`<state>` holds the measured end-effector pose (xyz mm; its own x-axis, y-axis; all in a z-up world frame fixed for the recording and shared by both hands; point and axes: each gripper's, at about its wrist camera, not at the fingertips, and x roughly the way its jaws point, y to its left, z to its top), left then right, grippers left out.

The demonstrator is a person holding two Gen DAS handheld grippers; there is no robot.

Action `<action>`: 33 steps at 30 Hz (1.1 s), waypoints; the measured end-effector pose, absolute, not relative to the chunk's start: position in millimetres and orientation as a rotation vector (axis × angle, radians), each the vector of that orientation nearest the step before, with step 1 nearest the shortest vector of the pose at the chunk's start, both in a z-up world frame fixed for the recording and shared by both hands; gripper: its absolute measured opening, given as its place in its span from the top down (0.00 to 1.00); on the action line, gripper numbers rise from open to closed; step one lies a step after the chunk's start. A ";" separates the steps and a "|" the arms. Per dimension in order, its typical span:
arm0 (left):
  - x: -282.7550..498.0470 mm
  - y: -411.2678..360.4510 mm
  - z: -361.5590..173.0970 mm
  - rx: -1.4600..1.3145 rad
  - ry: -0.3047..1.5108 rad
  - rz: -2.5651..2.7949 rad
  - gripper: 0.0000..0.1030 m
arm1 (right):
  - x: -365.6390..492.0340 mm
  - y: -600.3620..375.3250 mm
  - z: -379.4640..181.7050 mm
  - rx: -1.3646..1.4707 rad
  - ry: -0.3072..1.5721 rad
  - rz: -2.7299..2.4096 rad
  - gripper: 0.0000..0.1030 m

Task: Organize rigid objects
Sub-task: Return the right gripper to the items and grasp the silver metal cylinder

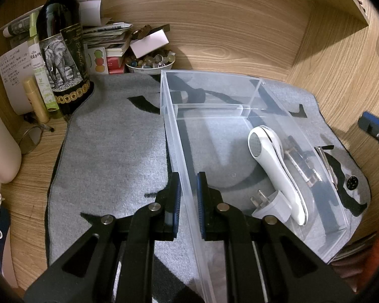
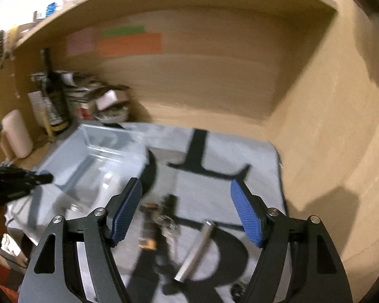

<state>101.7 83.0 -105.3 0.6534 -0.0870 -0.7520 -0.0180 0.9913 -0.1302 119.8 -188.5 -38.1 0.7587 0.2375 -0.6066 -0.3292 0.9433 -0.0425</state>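
Observation:
A clear plastic box (image 1: 240, 93) stands on the grey mat (image 1: 108, 151). My left gripper (image 1: 188, 176) is shut on the box's left wall, one pad on each side of it. Inside lie a white handheld device (image 1: 270, 166) and a grey plug adapter (image 1: 273, 207). My right gripper (image 2: 185, 181) hangs open and blurred over the mat right of the box (image 2: 93, 151), with nothing between its fingers. Under it lie a silver metal tube (image 2: 197, 250), a small orange-and-black item (image 2: 149, 227) and a blurred metal piece (image 2: 168, 223).
A dark wine bottle (image 1: 60, 45), small bottles, stacked papers and a bowl of stones (image 1: 150, 63) crowd the back left corner. Wooden walls close the back and right. A round dark part (image 1: 351, 183) lies at the mat's right edge. A cream container (image 1: 0, 146) stands far left.

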 end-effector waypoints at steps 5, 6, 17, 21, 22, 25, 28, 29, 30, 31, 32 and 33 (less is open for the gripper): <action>101.7 84.2 -104.9 -0.134 0.857 -0.038 0.89 | 128.5 -204.6 -68.3 -0.147 0.727 0.252 0.32; 101.1 84.7 -104.9 -0.134 0.857 -0.039 0.89 | 132.0 -206.8 -76.8 -0.148 0.752 0.243 0.32; 100.7 85.4 -105.1 -0.134 0.856 -0.038 0.89 | 147.3 -208.6 -140.4 -0.150 0.927 0.256 0.42; 100.1 85.5 -105.4 -0.135 0.855 -0.039 0.89 | 142.8 -209.8 -138.5 -0.146 0.911 0.268 0.63; 100.1 85.9 -105.6 -0.135 0.855 -0.039 0.89 | 142.5 -209.4 -138.7 -0.145 0.910 0.276 0.68; 99.9 86.0 -105.8 -0.135 0.855 -0.040 0.89 | 140.2 -207.7 -137.7 -0.147 0.902 0.298 0.83; 99.9 86.1 -105.9 -0.134 0.854 -0.039 0.89 | 142.1 -206.1 -137.2 -0.134 0.903 0.301 0.86; 100.0 85.5 -105.7 -0.135 0.855 -0.038 0.89 | 143.1 -204.8 -136.8 -0.132 0.900 0.302 0.86; 100.0 85.4 -105.7 -0.135 0.855 -0.038 0.89 | 143.2 -203.8 -136.2 -0.129 0.894 0.300 0.86; 100.0 86.0 -105.8 -0.136 0.854 -0.039 0.89 | 143.5 -203.7 -135.1 -0.123 0.888 0.302 0.86; 99.9 85.3 -105.7 -0.135 0.854 -0.038 0.89 | 144.2 -203.7 -133.8 -0.117 0.881 0.303 0.86; 99.9 85.3 -105.7 -0.135 0.855 -0.038 0.89 | 143.8 -204.0 -130.9 -0.108 0.871 0.304 0.86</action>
<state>99.9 85.3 -105.7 0.6565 -0.0874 -0.7493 -0.0208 0.9908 -0.1338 143.8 -204.0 -130.9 0.6045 0.2181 -0.7662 -0.3059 0.9516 0.0295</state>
